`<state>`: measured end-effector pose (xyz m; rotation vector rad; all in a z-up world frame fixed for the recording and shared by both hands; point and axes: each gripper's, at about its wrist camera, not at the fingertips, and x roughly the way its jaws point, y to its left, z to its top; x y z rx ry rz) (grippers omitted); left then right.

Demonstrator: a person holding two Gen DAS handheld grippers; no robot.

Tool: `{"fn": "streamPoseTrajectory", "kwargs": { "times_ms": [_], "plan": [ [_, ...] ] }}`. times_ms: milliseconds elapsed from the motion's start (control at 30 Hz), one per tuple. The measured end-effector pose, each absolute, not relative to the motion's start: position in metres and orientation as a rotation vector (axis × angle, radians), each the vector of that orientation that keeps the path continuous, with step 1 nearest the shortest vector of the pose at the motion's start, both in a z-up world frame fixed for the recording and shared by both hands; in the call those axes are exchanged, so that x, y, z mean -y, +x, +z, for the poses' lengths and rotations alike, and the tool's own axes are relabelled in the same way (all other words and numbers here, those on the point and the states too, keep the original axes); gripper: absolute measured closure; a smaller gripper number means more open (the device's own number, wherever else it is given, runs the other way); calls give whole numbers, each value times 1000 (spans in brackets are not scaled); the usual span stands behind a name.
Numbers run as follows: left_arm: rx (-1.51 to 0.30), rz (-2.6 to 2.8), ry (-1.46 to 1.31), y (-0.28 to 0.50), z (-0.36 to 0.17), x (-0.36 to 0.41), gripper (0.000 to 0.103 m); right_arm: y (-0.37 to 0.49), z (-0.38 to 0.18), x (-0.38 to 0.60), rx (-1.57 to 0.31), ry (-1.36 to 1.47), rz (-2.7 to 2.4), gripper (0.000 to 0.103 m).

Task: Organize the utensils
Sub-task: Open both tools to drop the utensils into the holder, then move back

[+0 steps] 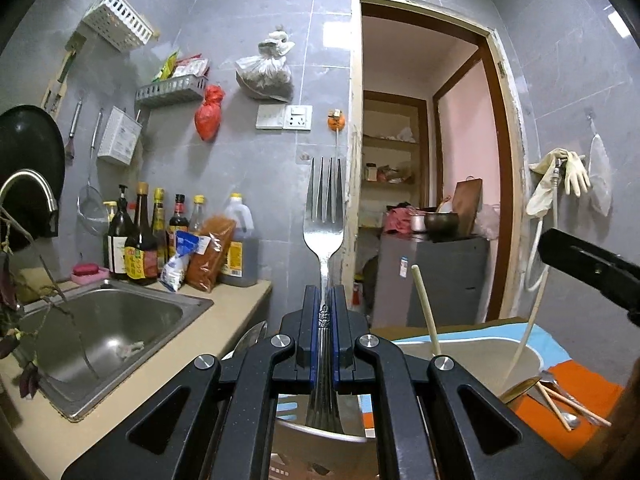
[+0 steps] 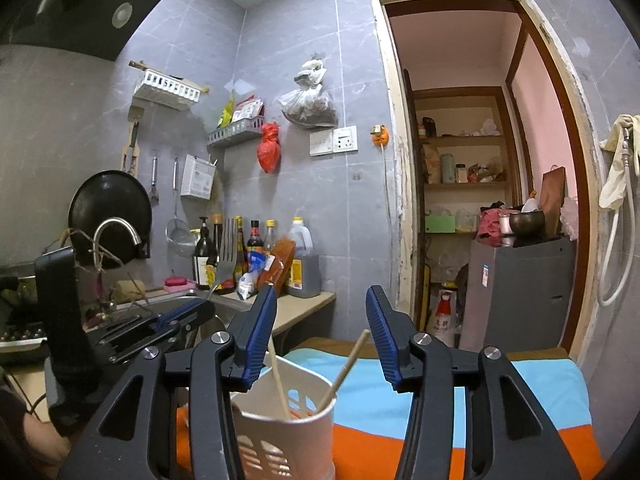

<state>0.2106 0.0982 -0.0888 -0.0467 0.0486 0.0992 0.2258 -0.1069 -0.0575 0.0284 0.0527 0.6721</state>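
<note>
Right wrist | white holder [image 2: 288,432]: two chopsticks [image 2: 344,372] | right claw [image 2: 322,332] wide | left claw [image 1: 325,312] grips fork [image 1: 325,208]

Right hand-held gripper [image 2: 322,336] agape over white holder [image 2: 286,436]; chopsticks [image 2: 344,368] inside.

We see our left gripper [image 1: 325,300] built of matte black linkage arms with triangular cut-outs, joined by round silver pivot screws, its fingers faced with blue pads. Our right gripper [image 2: 322,320] has the same black arms and silver screws, and its blue pads [image 2: 380,334] are finely ribbed. Seen from the right wrist view, a tall black block rises behind our left gripper.
</note>
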Motion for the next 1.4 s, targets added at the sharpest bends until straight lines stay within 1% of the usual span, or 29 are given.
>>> {"fn": "streamPoseTrajectory", "kwargs": {
  "times_ms": [67, 200, 300, 367, 467, 567, 633, 667, 733, 767, 800, 833, 867, 900, 933, 967, 1033, 1067, 1267, 1400],
  "plan": [
    [-55, 94, -52, 211, -88, -101, 100, 225, -57, 109, -55, 29, 670, 57],
    [-85, 65, -74, 208, -83, -108, 100, 224, -55, 112, -53, 36, 667, 52],
    [-119, 46, -82, 206, -81, -109, 99, 223, -54, 114, -54, 39, 664, 51],
    [-129, 34, -92, 204, -80, -109, 98, 223, -53, 114, -54, 40, 663, 49],
    [-133, 27, -106, 202, -79, -109, 91, 223, -53, 116, -54, 40, 659, 48],
    [-130, 22, -135, 199, -75, -111, 81, 222, -52, 120, -56, 45, 649, 46],
    [-131, 23, -151, 196, -71, -111, 70, 222, -51, 125, -58, 49, 642, 41],
    [-136, 22, -162, 195, -66, -111, 67, 222, -50, 127, -59, 52, 638, 40],
    [-141, 23, -174, 192, -57, -109, 56, 221, -47, 133, -62, 57, 628, 32],
    [-143, 22, -176, 191, -54, -107, 53, 221, -46, 136, -64, 60, 623, 30],
    [-145, 18, -177, 189, -47, -105, 45, 221, -43, 140, -66, 65, 618, 28],
    [-146, 17, -177, 186, -42, -102, 35, 220, -41, 145, -67, 71, 613, 27],
    [-145, 18, -177, 185, -37, -99, 29, 221, -38, 149, -71, 75, 607, 26],
    [-145, 16, -177, 183, -33, -96, 19, 221, -37, 153, -75, 78, 600, 22],
    [-146, 14, -178, 181, -30, -93, 12, 221, -34, 159, -83, 84, 594, 15],
    [-149, 12, -178, 179, -25, -89, 10, 222, -32, 166, -89, 92, 589, 13],
    [-160, 16, -172, 176, -18, -78, 7, 222, -29, 179, -98, 101, 574, 2],
    [-165, 18, -168, 175, -16, -72, 7, 222, -27, 187, -102, 104, 566, 0],
    [-177, 9, -161, 166, -11, -33, 4, 227, -25, 232, -167, 92, 522, 0],
    [-136, 12, -123, 156, -15, -4, 4, 229, -29, 263, -206, 80, 494, 0]
  ]
}}
